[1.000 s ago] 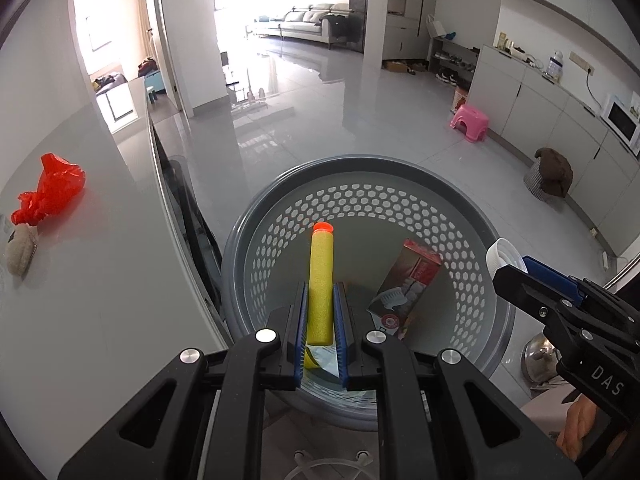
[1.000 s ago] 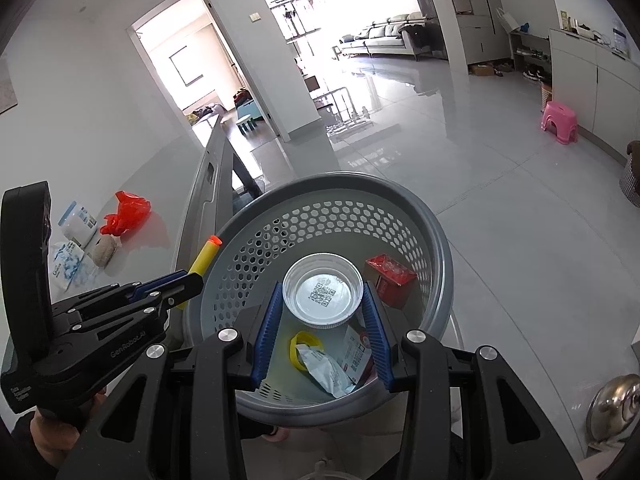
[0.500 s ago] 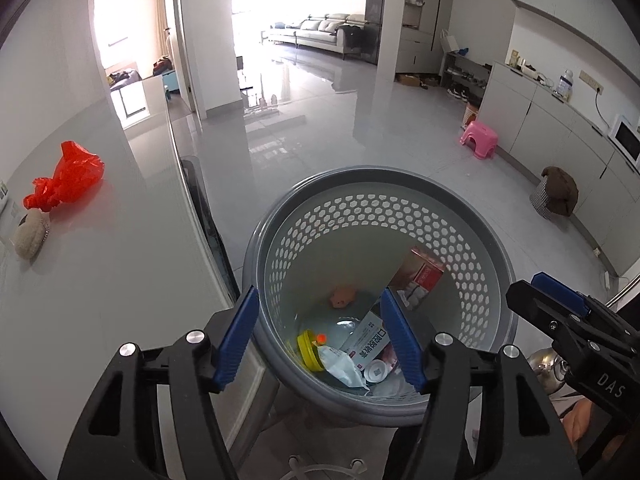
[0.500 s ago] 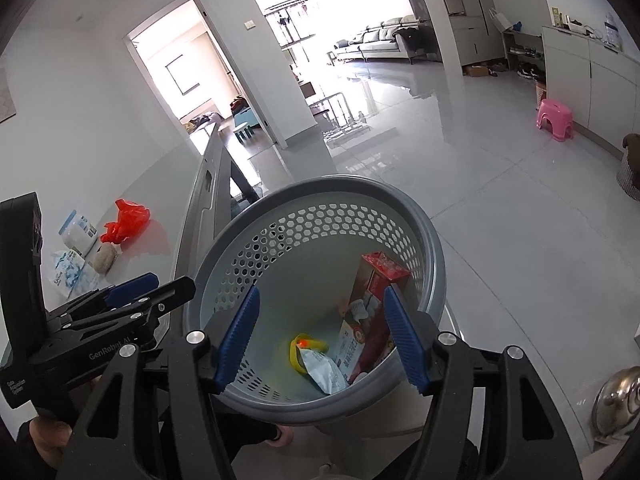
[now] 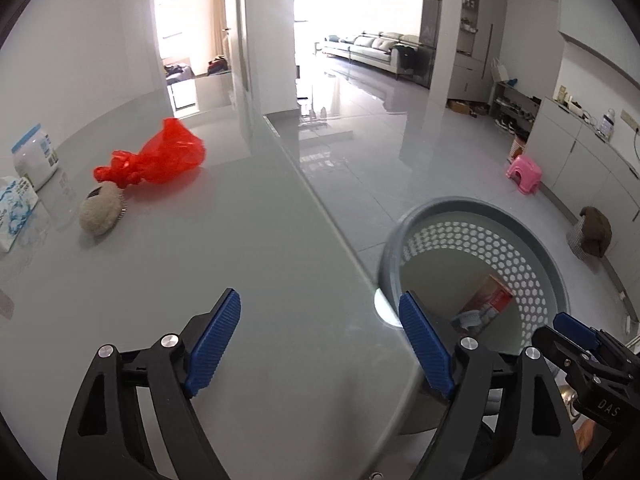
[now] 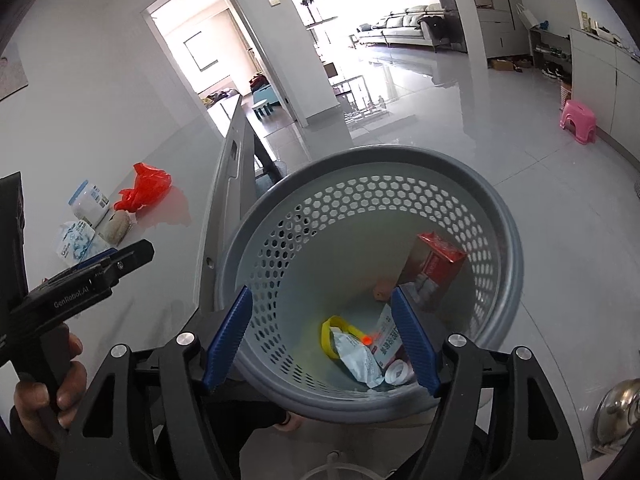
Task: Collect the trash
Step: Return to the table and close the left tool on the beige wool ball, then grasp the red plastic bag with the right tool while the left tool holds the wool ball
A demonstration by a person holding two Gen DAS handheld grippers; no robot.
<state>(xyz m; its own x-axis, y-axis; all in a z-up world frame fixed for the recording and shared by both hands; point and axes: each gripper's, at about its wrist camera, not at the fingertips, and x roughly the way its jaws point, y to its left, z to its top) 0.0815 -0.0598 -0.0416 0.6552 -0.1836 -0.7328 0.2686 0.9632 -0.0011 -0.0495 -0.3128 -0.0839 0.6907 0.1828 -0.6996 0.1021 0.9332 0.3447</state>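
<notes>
Left wrist view: left hand-held gripper (image 5: 320,334) now over bench (image 5: 248,264), jaws opening, empty; foam dart gone. Red bag (image 5: 158,158), beige ball (image 5: 100,214) ahead, apart. Right wrist view only: right hand-held gripper (image 6: 320,336) opening, empty, above basket (image 6: 504,256) holding dropped trash, red carton (image 6: 434,268).

Grey table (image 5: 248,264): red bag (image 5: 160,158), fuzzy ball (image 5: 99,214), tissue pack (image 5: 14,212), jar (image 5: 35,156).

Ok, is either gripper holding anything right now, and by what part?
Nothing is held. The left gripper is opening over bare table, with nothing between its jaws. The right gripper is opening above the basket, also with nothing between its jaws.
</notes>
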